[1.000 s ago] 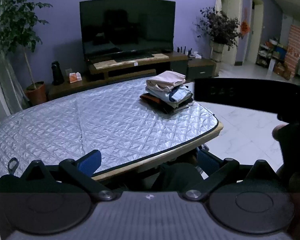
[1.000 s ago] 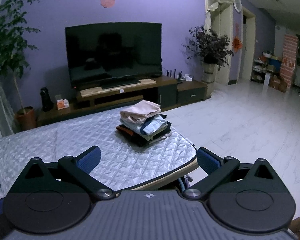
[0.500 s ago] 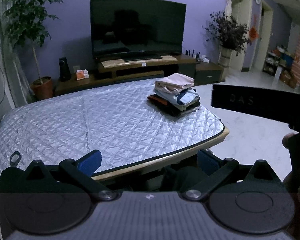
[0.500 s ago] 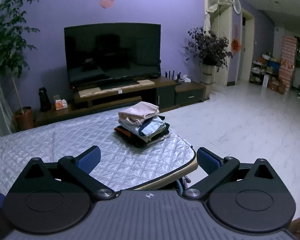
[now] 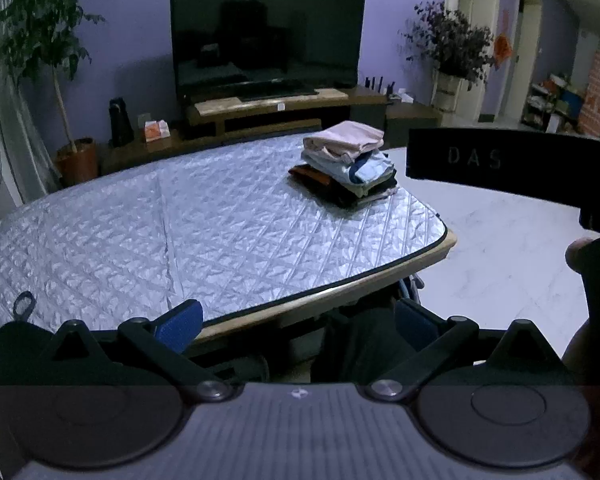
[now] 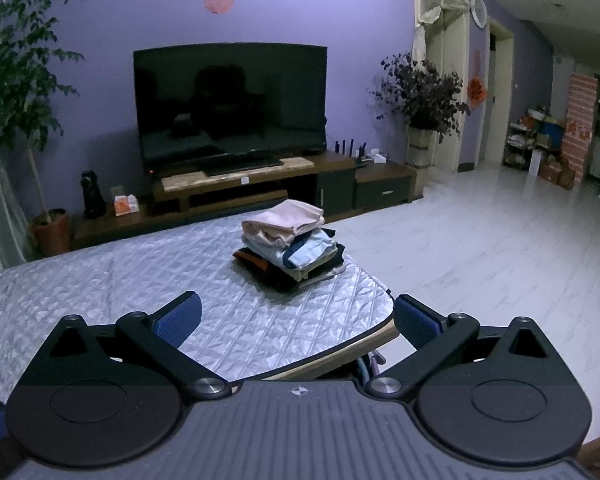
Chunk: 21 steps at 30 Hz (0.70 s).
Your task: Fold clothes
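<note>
A stack of folded clothes [image 5: 346,164], pink on top, pale blue and dark pieces below, sits near the far right corner of the table covered in silver quilted cloth [image 5: 188,224]. It also shows in the right wrist view [image 6: 290,246]. My left gripper [image 5: 298,324] is open and empty at the table's near edge. My right gripper [image 6: 298,320] is open and empty above the table's near right corner. A dark heap [image 5: 356,344] lies below the table edge between the left fingers.
The right gripper's black body [image 5: 500,168] crosses the right side of the left wrist view. A TV [image 6: 230,106] on a low wooden stand [image 6: 236,188], potted plants [image 6: 18,92] and a white tiled floor [image 6: 480,248] lie beyond the table.
The left gripper has swung a little, so the clothes stack and TV sit further right in its view. The right gripper has shifted slightly. Both stay open.
</note>
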Each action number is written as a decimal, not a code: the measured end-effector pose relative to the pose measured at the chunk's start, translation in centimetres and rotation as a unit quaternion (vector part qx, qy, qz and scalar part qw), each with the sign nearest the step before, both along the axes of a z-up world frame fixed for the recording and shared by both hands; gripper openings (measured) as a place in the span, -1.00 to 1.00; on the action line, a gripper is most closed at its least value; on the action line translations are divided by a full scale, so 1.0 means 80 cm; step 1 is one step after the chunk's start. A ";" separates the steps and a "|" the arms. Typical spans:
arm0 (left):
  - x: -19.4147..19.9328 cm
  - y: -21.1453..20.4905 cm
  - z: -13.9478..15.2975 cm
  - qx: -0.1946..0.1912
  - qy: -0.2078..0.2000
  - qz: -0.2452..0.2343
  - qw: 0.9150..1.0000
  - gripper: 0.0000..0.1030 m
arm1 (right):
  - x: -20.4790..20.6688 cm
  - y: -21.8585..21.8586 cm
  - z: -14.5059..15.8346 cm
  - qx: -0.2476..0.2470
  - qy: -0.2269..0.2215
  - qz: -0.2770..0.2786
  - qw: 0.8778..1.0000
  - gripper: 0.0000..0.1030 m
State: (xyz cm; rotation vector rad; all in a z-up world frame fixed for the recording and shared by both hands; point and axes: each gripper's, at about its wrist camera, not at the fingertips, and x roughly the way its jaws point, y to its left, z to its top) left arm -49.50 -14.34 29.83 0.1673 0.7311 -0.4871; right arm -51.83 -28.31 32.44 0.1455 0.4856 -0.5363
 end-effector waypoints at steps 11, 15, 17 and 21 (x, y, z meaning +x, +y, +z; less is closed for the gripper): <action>0.006 0.010 -0.014 0.003 0.016 0.013 1.000 0.97 | 0.006 0.019 -0.011 -0.011 0.009 0.012 1.000 1.00; 0.005 0.010 -0.015 0.005 0.014 0.010 1.000 0.98 | 0.007 0.026 -0.013 -0.013 0.010 0.020 1.000 1.00; 0.004 0.009 -0.016 0.006 0.015 0.009 1.000 0.98 | 0.008 0.029 -0.015 -0.014 0.012 0.024 1.000 1.00; 0.004 0.011 -0.017 0.004 0.016 0.011 1.000 0.98 | 0.009 0.033 -0.018 -0.013 0.016 0.028 0.999 1.00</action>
